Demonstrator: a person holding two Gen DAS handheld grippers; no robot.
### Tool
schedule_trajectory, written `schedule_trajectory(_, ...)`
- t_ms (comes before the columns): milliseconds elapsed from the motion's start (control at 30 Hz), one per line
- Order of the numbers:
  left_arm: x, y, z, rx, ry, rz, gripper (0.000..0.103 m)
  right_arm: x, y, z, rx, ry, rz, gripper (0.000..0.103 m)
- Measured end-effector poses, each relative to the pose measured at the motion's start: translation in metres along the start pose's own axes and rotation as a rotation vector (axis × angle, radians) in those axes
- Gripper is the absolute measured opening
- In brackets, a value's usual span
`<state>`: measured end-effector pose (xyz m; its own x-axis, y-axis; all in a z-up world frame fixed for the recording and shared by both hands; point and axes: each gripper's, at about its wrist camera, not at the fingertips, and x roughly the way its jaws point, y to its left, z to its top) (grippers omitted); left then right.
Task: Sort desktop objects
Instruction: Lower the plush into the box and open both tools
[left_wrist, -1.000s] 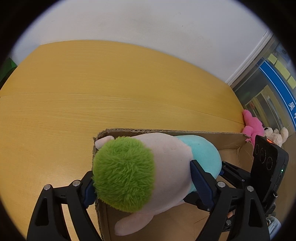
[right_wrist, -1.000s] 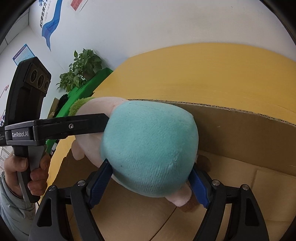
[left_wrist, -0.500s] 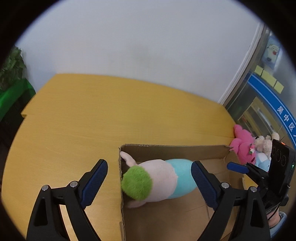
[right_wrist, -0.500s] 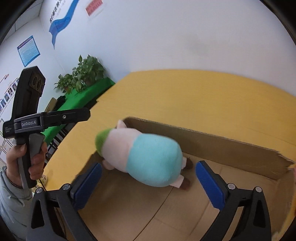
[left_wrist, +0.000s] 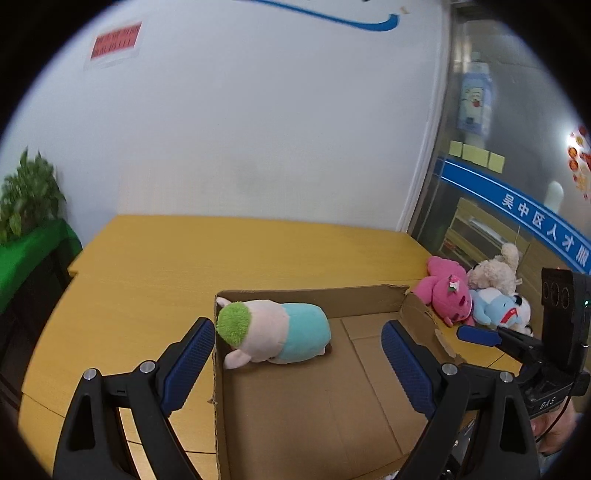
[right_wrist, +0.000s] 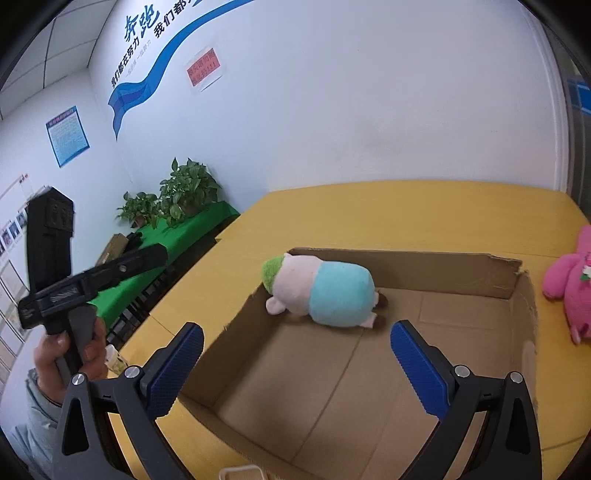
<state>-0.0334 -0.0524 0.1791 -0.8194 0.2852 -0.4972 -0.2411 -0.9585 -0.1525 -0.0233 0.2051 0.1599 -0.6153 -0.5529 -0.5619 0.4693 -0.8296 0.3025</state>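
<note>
Plush first: the green-haired plush (left_wrist: 271, 334) lies on its side in the far-left corner of the cardboard box (left_wrist: 314, 410), head against the left wall, clear of both my tools. My left gripper (left_wrist: 297, 363) has its jaws wide with nothing between the pads, one pad outside the box's left wall and one over the floor of it. My right gripper (right_wrist: 295, 367) is spread as wide as it goes and carries nothing either. So that toy is sorted, and I judge the step in hand is the reach for the next one. Off the box's right wall, at the right edge of the bench (left_wrist: 147, 280), wait the pink plush (left_wrist: 445, 293), the cream plush (left_wrist: 495, 271) and the blue-and-white plush (left_wrist: 500, 308), huddled and touching. I should clear the torn right wall, take the pink one by its body, and squeeze gently so its neighbours stay put.
</note>
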Motion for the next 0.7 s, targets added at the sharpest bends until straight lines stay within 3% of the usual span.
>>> schedule_trajectory(133,-0.023,-0.036,-0.021,0.094,-0.06,0.052,0.097,-0.02,0.017,-0.022,-0.071,-0.017,-0.145,0.103)
schedule_trajectory(233,-0.03,-0.054,-0.035,0.081,-0.039,-0.007,0.097,-0.034,0.026,-0.035,-0.095,-0.037,-0.214,0.103)
schedule_trajectory(367,-0.031,-0.075,-0.053,0.086,0.017,-0.019,0.097,-0.048,0.035,-0.048,-0.101,-0.059,-0.27,0.103)
schedule_trajectory(567,-0.047,-0.087,-0.071,0.064,0.007,-0.003,0.097,-0.063,0.048,-0.071,-0.121,-0.067,-0.328,0.103)
schedule_trajectory(700,-0.053,-0.089,-0.078,0.044,-0.01,0.008,0.097,-0.066,0.046,-0.081,-0.086,-0.063,-0.322,0.103)
